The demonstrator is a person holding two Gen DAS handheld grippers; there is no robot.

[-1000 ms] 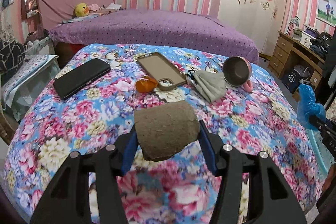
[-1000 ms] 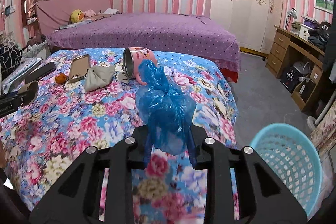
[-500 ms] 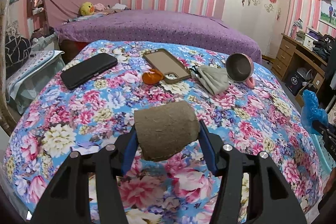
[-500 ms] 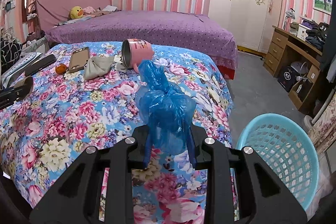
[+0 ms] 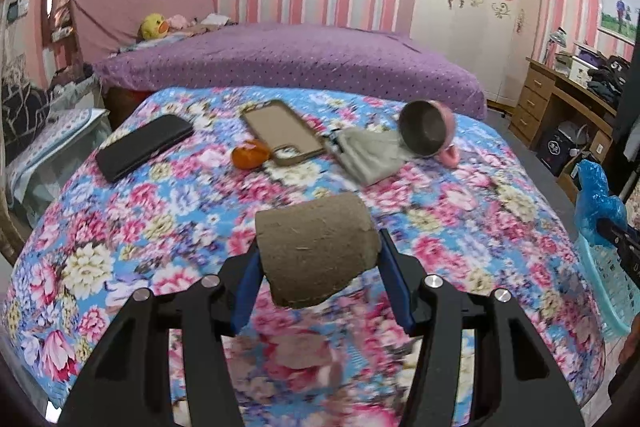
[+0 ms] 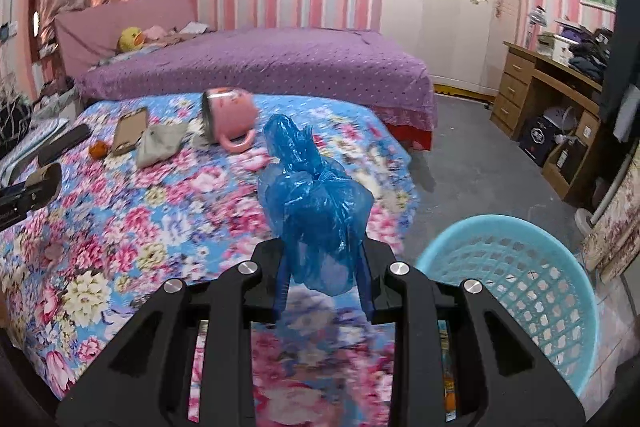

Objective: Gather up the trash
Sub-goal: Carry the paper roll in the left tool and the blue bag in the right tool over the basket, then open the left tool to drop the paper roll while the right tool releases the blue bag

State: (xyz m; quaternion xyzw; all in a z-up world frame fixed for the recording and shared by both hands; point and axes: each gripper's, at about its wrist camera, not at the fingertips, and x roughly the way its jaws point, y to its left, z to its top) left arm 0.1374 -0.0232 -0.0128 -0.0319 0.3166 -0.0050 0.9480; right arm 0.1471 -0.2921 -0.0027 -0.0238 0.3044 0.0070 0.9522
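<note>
Both hands drawn back from the bed [image 5: 120, 227] toward its near right corner; left gripper [image 5: 320, 267] fingers pinching cardboard roll [image 5: 316, 251], right gripper [image 6: 322, 271] fingers clamped on blue bag [image 6: 316, 211]; basket [image 6: 520, 267] now closer, drop probably next

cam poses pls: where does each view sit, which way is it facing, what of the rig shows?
Left wrist: on the left gripper, facing across the flowered bed; its fingers clamp a cardboard tube.
Right wrist: on the right gripper, facing the bed's right edge and a blue basket; its fingers clamp a blue plastic bag.
Shared: pink mug, phone case, each other's load.
</note>
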